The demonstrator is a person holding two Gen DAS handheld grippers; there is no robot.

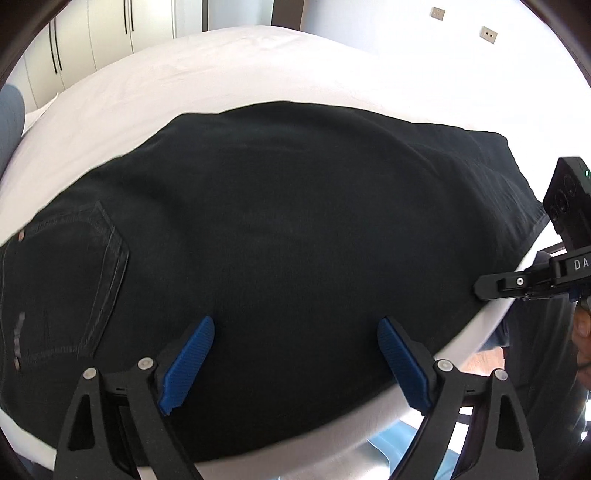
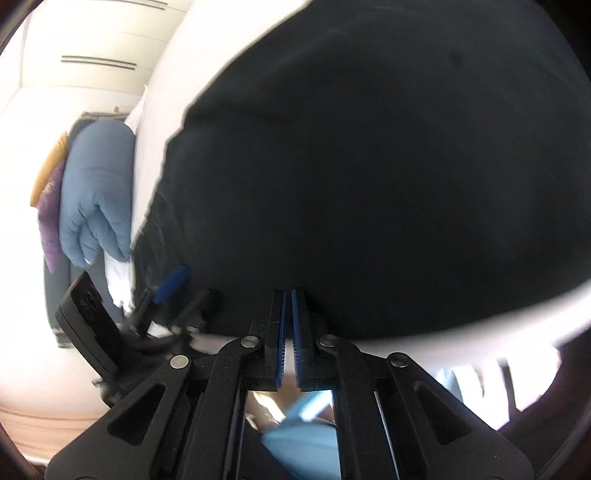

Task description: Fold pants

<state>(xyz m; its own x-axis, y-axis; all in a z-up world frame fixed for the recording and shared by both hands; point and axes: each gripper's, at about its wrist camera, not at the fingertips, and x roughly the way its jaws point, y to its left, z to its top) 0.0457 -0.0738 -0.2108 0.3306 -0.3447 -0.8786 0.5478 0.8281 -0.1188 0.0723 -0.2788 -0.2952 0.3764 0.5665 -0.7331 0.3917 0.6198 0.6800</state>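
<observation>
Pants (image 1: 280, 221), black, spread flat on white bed (image 1: 221, 66), near edge by mattress rim. Left tongs (image 1: 295, 365) wide open above cloth, gripping nothing; right tongs (image 2: 288, 314) closed, apparently empty. Between folds, likely; next: pinch near edge, carry across.

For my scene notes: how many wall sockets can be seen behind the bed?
2: one wall socket at the top, another socket lower right of it. More may be hidden.

Bare white bed (image 1: 258, 66) beyond pants (image 1: 295, 221): free; blue bedding (image 2: 96, 192) crowds far end.
</observation>
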